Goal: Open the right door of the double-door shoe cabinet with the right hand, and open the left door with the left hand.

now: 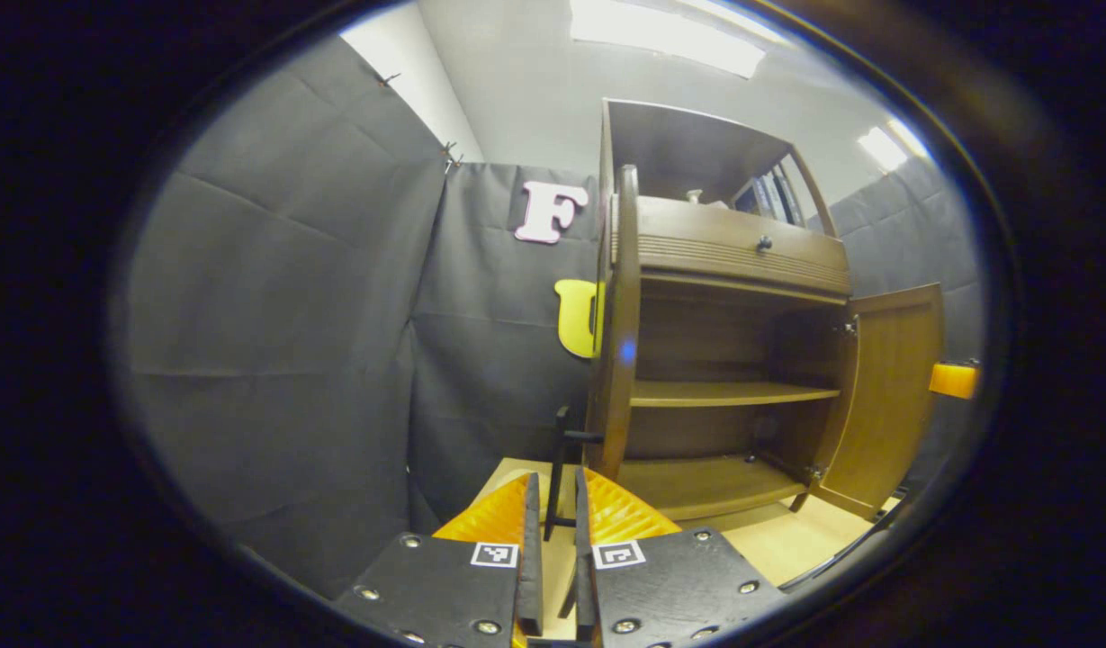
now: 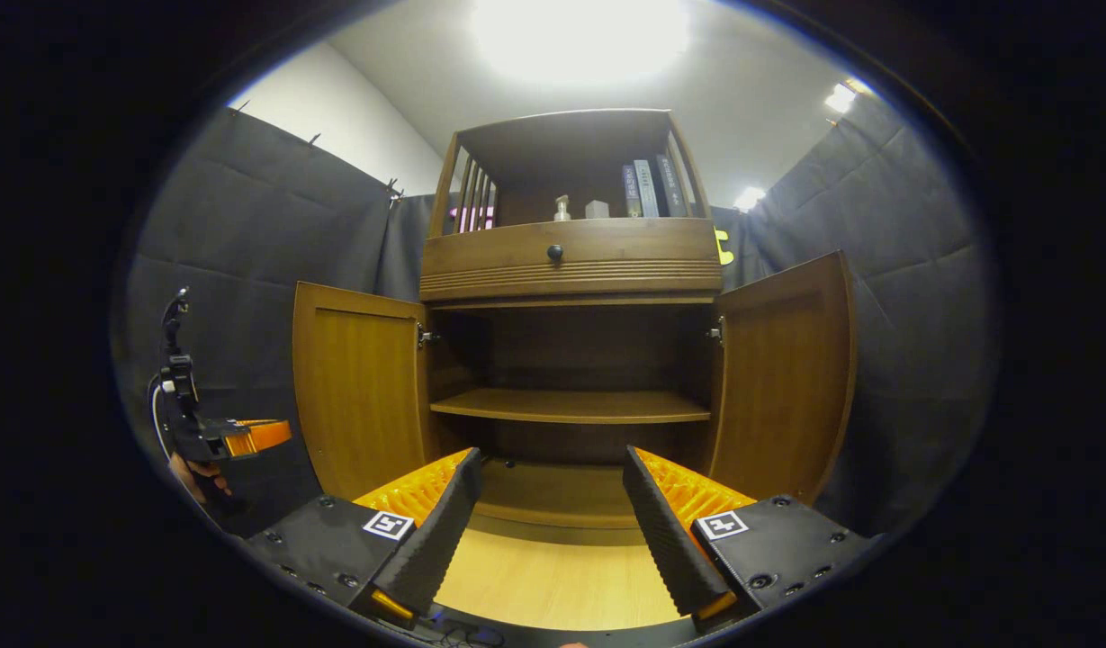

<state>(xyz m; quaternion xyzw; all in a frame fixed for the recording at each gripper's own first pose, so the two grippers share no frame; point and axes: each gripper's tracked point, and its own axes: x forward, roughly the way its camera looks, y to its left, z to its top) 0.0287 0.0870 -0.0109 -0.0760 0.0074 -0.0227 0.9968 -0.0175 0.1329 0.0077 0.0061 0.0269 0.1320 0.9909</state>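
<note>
The wooden shoe cabinet stands straight ahead with both doors swung wide. Its left door and right door both stand out toward me. My right gripper is open in front of the bare lower shelves, with nothing between its fingers. In the left gripper view the left door shows edge-on and its thin black handle runs down between my left gripper's fingers. Those fingers stand narrowly apart, with a gap on each side of the bar. The left gripper sits just outside that door's free edge.
Above the doors is a drawer with a round knob. An open top shelf holds books and a small bottle. Black cloth walls close in on both sides. The light wooden floor runs up to the cabinet. A hand holds the left gripper.
</note>
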